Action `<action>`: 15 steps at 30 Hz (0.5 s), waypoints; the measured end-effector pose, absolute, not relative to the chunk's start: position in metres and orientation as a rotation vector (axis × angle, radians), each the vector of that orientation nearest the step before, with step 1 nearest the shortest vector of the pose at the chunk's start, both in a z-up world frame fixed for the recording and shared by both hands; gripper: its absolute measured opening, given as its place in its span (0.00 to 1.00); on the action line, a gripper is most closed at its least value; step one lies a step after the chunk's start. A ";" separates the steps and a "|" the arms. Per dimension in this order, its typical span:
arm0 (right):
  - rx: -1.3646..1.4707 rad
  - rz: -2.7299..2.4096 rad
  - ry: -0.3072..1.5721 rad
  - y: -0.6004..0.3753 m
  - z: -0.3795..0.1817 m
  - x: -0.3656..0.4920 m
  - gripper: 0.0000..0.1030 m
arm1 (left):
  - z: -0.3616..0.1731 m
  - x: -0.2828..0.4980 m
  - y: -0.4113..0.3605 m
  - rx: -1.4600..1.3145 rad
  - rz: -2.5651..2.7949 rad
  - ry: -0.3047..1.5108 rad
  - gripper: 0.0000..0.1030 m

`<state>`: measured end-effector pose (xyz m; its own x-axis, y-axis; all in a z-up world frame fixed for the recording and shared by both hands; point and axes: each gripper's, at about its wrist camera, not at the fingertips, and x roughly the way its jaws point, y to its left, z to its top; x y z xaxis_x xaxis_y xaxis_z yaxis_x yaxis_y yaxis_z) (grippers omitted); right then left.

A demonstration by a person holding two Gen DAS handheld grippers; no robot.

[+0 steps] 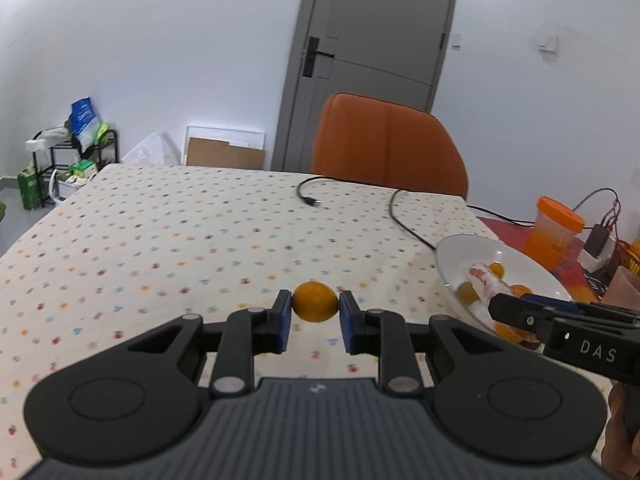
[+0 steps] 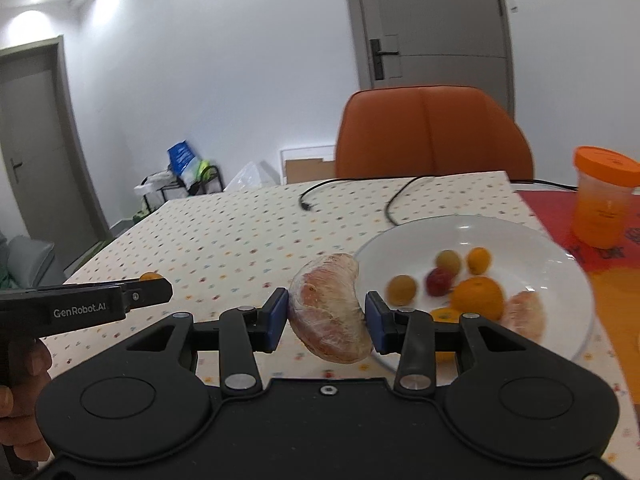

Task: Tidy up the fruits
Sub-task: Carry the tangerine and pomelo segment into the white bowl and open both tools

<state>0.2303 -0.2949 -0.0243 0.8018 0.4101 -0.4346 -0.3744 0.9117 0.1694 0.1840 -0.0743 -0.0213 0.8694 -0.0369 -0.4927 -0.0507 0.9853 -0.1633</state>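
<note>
My left gripper [image 1: 314,308] is shut on a small orange kumquat [image 1: 314,306], held just above the dotted tablecloth [image 1: 200,232]. My right gripper [image 2: 326,312] is shut on a pink pomelo segment [image 2: 329,308], held at the left rim of the white plate [image 2: 520,236]. The plate holds several small fruits, an orange [image 2: 478,298] and another pomelo segment [image 2: 524,316]. In the left wrist view the plate [image 1: 472,252] is at the right, with the right gripper's body over it. In the right wrist view the left gripper's body crosses the left side.
An orange chair [image 1: 384,148] stands behind the table. A black cable [image 1: 404,216] lies on the cloth near the far edge. An orange-lidded jar [image 2: 604,196] stands on a red mat right of the plate. A door and a shelf with bags are behind.
</note>
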 end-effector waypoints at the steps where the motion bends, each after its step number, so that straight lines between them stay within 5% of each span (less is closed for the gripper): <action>1: 0.082 0.414 0.479 -0.300 -0.024 0.230 0.38 | -0.021 0.185 -0.079 -0.167 0.002 0.517 0.23; 15: 0.142 0.312 0.448 -0.358 -0.029 0.236 0.38 | -0.016 0.203 -0.134 -0.097 -0.082 0.519 0.23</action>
<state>0.2360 -0.3578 -0.0291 0.8547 0.3268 -0.4033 -0.2648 0.9427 0.2027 0.2030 -0.1345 -0.0159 0.8652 -0.1031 -0.4907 0.0541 0.9921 -0.1130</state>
